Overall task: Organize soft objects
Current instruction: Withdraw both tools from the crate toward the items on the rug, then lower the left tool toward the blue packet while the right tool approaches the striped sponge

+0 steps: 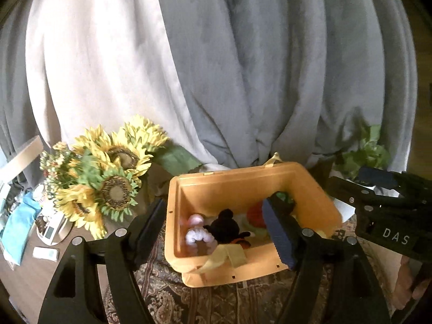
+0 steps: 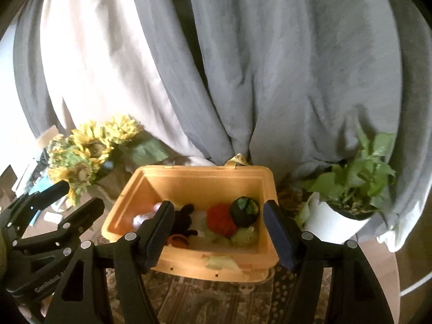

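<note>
At the far left, a bunch of yellow artificial sunflowers with green leaves (image 1: 108, 178) stands on the dark wooden worktop (image 1: 24, 278), with a crumpled light-blue cloth (image 1: 16, 229) and small white items lying just beside it. Behind everything hangs a grey and white draped curtain (image 1: 229, 67).

The left gripper (image 1: 213, 232) hovers over the near edge of an open orange plastic box (image 1: 243, 183), its jaws spread wide apart with nothing between them; its blue-padded right finger reaches over the box's inside. The box sits on a dark paisley-patterned cloth (image 1: 167, 297).

Inside the box, from left to right, lie a pale pink and lilac fluffy soft toy (image 1: 195, 232), a black plush mouse-eared toy (image 1: 225, 225) touching it, a red knitted ball (image 2: 220, 217) and a dark green and black round soft toy (image 2: 244, 210) resting against the red one. Pale green soft pieces (image 2: 244, 236) lie under and in front of these two. A yellowish-green cloth scrap (image 1: 226, 256) hangs over the box's near rim.

The right gripper (image 2: 218, 233) is also held over the box's near rim, jaws wide apart and holding nothing, its fingers framing the toys.

At the far right, a green leafy plant in a white pot (image 2: 348, 189) stands near the box, apart from it.
</note>
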A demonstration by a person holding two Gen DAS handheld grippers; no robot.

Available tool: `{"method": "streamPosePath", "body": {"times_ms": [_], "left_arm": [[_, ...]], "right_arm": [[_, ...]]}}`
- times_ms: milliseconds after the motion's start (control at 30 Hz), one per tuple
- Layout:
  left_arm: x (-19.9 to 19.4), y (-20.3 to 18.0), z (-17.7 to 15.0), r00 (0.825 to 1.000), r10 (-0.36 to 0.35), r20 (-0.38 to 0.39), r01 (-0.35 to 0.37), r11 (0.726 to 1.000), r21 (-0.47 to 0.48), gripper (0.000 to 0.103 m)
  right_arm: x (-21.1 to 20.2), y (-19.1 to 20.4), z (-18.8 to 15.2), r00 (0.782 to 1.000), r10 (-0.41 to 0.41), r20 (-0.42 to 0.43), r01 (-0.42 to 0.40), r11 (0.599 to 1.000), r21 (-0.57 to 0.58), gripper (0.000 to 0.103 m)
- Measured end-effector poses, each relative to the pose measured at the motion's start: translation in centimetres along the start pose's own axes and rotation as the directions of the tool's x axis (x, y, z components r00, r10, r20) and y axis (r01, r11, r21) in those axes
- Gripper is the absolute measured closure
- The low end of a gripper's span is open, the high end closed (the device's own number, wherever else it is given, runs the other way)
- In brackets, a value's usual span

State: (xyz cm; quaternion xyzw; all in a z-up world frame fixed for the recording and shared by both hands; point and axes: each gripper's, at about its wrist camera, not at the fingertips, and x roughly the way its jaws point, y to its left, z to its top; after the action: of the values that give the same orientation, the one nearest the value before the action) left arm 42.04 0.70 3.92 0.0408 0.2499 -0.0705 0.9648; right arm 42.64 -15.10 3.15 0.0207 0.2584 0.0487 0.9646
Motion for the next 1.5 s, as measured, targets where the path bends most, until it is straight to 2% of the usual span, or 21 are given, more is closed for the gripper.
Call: {"method": "streamPosePath", "body": {"times_ms": [233, 367, 500, 733, 933, 1200, 1500], "left_arm": [[-4.5, -1.1, -1.4, 0.998, -0.021, 0.067, 0.019, 1.000, 0.023, 0.019], [-6.6, -1.7, -2.7, 0.996, -0.048, 0.080, 0.045, 0.998, 0.038, 0.015], [-8.4, -2.2, -3.9, 0.994, -0.075, 0.082, 0.071, 0.996, 0.048, 0.015], [-11.0, -3.7, -5.9, 0.995, -0.073, 0.074, 0.070, 0.996, 0.047, 0.014], [-13.3, -5.7, -7.7, 0.998, -0.017, 0.064, 0.018, 1.000, -0.010, 0.012], [-15.5, -9.5, -10.6, 0.995, 0.099, 0.031, -0.097, 0.993, -0.062, 0.012], [-16.4, -14.1, -14.4, 0.971, 0.239, -0.030, -0.240, 0.958, -0.160, 0.012]], "right_arm": [[-5.3, 0.1, -1.8, 0.997, -0.030, 0.075, 0.028, 0.999, 0.029, 0.032], [-8.0, 0.2, -3.1, 0.993, -0.055, 0.108, 0.052, 0.998, 0.031, 0.031], [-10.2, 0.4, -4.6, 0.988, -0.073, 0.135, 0.069, 0.997, 0.029, 0.031], [-12.9, -0.1, -6.4, 0.983, -0.067, 0.168, 0.068, 0.998, 0.002, 0.031], [-14.6, -1.5, -7.4, 0.984, -0.005, 0.178, 0.012, 0.999, -0.041, 0.031], [-15.5, -3.9, -9.6, 0.983, 0.080, 0.167, -0.056, 0.988, -0.142, 0.031], [-15.1, -7.1, -12.3, 0.974, 0.195, 0.117, -0.159, 0.952, -0.261, 0.031]]}}
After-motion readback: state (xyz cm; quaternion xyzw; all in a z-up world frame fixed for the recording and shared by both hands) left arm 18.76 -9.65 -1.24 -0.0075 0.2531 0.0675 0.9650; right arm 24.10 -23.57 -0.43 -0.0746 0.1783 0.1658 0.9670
